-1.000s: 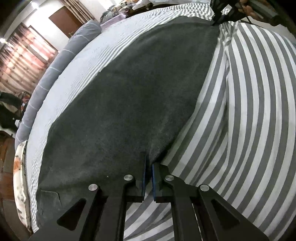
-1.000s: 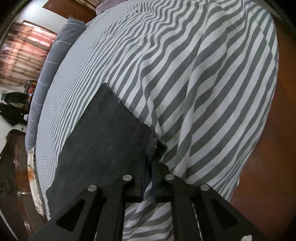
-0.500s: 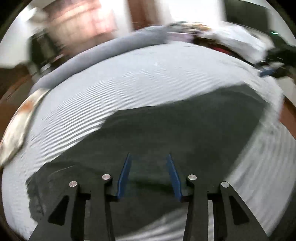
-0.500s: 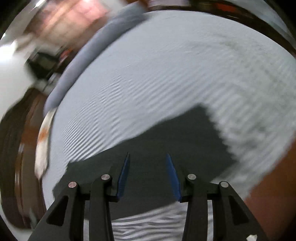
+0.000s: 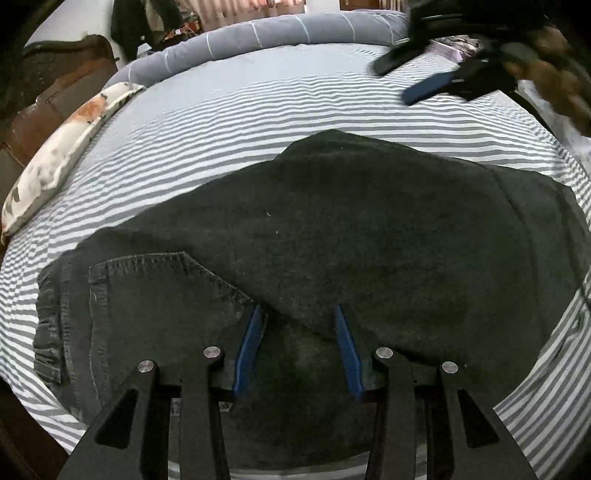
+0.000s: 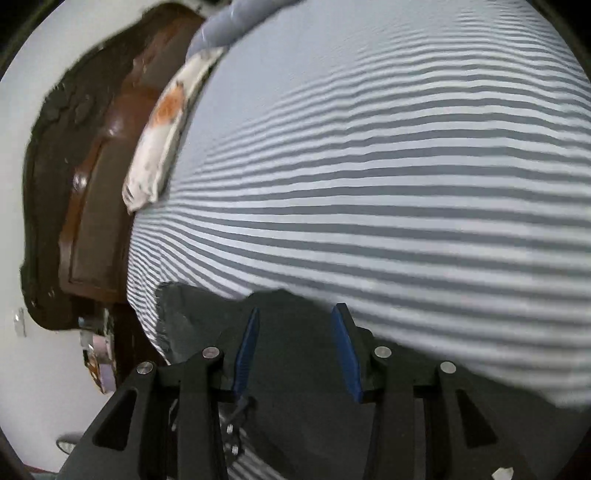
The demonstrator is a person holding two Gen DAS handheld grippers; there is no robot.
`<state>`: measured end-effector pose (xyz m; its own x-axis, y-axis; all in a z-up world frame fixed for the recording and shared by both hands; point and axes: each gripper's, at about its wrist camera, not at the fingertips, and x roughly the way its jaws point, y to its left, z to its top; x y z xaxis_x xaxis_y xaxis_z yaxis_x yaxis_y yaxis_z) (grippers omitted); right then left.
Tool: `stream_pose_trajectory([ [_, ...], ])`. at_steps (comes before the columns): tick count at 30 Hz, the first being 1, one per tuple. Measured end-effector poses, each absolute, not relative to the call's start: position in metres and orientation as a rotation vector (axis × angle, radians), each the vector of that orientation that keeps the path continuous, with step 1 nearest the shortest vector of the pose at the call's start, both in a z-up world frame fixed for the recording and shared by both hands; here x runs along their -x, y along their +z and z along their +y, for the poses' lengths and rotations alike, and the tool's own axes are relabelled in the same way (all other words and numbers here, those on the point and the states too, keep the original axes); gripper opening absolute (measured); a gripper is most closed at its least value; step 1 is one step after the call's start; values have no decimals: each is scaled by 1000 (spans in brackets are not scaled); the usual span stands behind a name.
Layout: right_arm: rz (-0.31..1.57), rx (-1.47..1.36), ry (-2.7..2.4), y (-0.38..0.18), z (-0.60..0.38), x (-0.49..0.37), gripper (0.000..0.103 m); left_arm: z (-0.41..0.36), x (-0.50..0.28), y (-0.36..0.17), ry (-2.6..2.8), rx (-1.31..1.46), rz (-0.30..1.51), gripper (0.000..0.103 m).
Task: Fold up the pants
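Observation:
Dark grey jeans lie flat across the striped bed sheet, one layer folded over another, a back pocket showing at the left end. My left gripper hovers over the near edge of the jeans, open, its blue pads apart with only cloth beneath them. In the right wrist view my right gripper is open too, above an end of the jeans near the bed's side. The left wrist view also shows that right gripper at top right, held by a hand.
A floral pillow and a long grey bolster lie along the bed's far side, against a dark wooden headboard. Clothes hang at the back left. Bare striped sheet stretches beyond the jeans.
Both grippers were shut on the jeans' edge and have let go and opened. Each has rolled and swung to a new view. The right one travelled far along the bed.

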<state>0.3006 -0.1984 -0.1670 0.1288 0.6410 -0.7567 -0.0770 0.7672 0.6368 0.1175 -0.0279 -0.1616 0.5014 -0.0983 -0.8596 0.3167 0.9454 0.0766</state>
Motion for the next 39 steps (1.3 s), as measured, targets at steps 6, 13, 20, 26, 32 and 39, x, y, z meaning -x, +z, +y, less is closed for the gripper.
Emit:
stream_pose_trajectory([
  [6, 1474, -525, 638, -203, -154, -322, 38, -19, -120, -160, -271, -198, 1004, 42],
  [13, 1463, -408, 813, -196, -136, -274, 34, 21, -139, -113, -242, 26, 825, 42],
  [20, 1422, -353, 815, -204, -133, -238, 32, 28, -176, -128, -210, 68, 897, 42],
  [26, 1374, -277, 827, -203, -130, -220, 33, 24, -169, -154, -168, 25, 983, 42],
  [32, 1405, -393, 851, -214, -125, -251, 39, 11, -162, -166, -134, -71, 985, 42],
  [39, 1460, -664, 952, -236, -111, -286, 48, 19, -165, -165, -151, -15, 991, 42],
])
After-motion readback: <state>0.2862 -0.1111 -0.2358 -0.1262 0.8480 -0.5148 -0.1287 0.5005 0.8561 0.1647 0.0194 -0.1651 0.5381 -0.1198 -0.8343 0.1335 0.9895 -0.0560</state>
